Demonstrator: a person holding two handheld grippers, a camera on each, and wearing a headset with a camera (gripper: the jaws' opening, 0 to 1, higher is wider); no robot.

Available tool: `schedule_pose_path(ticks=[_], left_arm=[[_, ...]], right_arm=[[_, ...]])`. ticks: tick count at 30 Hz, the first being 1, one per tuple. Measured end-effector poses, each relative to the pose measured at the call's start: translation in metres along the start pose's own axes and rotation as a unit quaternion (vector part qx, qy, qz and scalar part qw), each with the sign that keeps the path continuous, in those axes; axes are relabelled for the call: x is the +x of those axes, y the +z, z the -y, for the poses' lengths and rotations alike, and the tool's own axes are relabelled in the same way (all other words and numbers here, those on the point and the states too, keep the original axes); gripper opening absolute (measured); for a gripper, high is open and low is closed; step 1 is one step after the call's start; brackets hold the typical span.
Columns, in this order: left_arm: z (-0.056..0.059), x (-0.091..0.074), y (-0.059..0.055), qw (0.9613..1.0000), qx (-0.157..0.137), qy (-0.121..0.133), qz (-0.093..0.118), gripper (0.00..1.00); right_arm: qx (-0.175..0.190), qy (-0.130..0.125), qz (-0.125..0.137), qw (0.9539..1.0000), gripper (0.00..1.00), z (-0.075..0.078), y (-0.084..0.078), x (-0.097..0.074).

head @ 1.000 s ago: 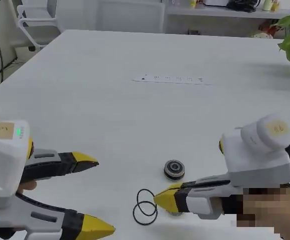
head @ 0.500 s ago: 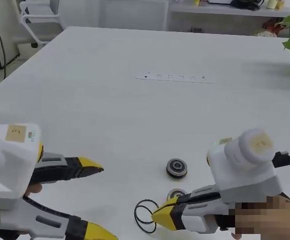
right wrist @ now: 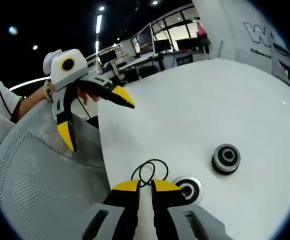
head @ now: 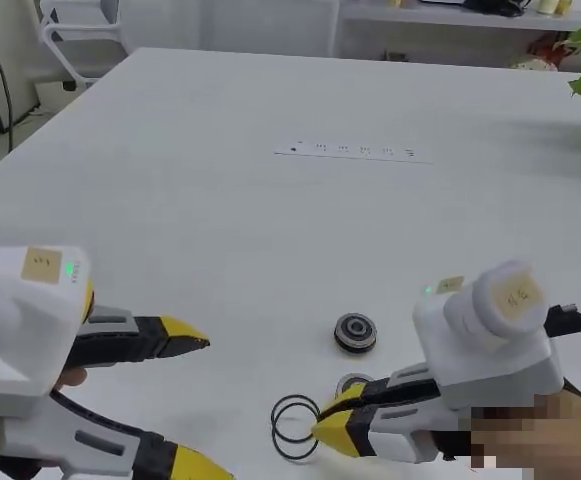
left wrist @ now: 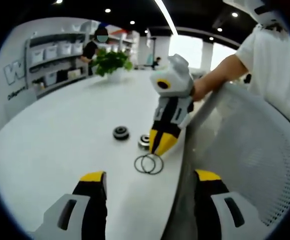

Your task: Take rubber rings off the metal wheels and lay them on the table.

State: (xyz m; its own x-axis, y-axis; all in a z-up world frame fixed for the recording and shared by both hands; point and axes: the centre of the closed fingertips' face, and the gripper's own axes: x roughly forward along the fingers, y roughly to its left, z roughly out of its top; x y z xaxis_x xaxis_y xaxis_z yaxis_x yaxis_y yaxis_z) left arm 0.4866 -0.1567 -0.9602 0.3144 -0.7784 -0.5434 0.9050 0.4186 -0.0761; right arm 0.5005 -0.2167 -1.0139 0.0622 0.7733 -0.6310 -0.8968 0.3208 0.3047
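By the table's (head: 270, 220) near edge, the right gripper (head: 322, 428), jaws closed with nothing visibly gripped, tips at two rings (head: 292, 428) beside two wheels (head: 355, 332), while the left gripper (head: 215, 410) gapes empty.

Two black rubber rings (head: 294, 428) lay flat, overlapping. A bare metal wheel (head: 352, 383) lay just beside them. The second wheel (head: 355, 332) wore black rubber.

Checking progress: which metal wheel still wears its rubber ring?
The far wheel, dark-rimmed; the near wheel by the right gripper shows bare silver.
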Motion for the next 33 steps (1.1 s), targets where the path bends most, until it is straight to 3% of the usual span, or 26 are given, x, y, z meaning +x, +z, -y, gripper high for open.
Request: schedule_pose_path(ticks=[6,11,15,19,24,27,33], left_arm=[[-0.001,-0.001,0.0,1.0,0.001,0.003,0.001,0.72],[-0.003,-0.002,0.001,1.0,0.001,0.006,0.004,0.72],[-0.003,-0.002,0.002,1.0,0.0,0.008,0.006,0.72],[-0.004,-0.003,0.004,0.9999,0.0,0.01,0.011,0.72],[-0.005,-0.003,0.007,0.9998,0.001,0.016,0.016,0.72],[-0.009,-0.006,0.007,0.9995,0.007,0.027,0.015,0.71],[-0.017,-0.013,0.017,0.998,-0.001,0.049,0.04,0.71]], right_arm=[[0.0,-0.008,-0.005,1.0,0.08,0.004,-0.003,-0.003],[0.004,-0.019,0.008,0.9998,0.08,0.01,0.003,-0.009],[0.017,-0.027,0.027,0.9991,0.09,0.014,0.01,-0.015],[0.023,-0.03,0.06,0.9975,0.11,0.015,0.024,-0.024],[0.044,-0.025,0.113,0.9923,0.14,0.015,0.05,-0.038],[0.026,-0.035,0.131,0.9904,0.16,0.014,0.06,-0.047],[-0.002,-0.039,0.144,0.9888,0.24,0.006,0.074,-0.054]])
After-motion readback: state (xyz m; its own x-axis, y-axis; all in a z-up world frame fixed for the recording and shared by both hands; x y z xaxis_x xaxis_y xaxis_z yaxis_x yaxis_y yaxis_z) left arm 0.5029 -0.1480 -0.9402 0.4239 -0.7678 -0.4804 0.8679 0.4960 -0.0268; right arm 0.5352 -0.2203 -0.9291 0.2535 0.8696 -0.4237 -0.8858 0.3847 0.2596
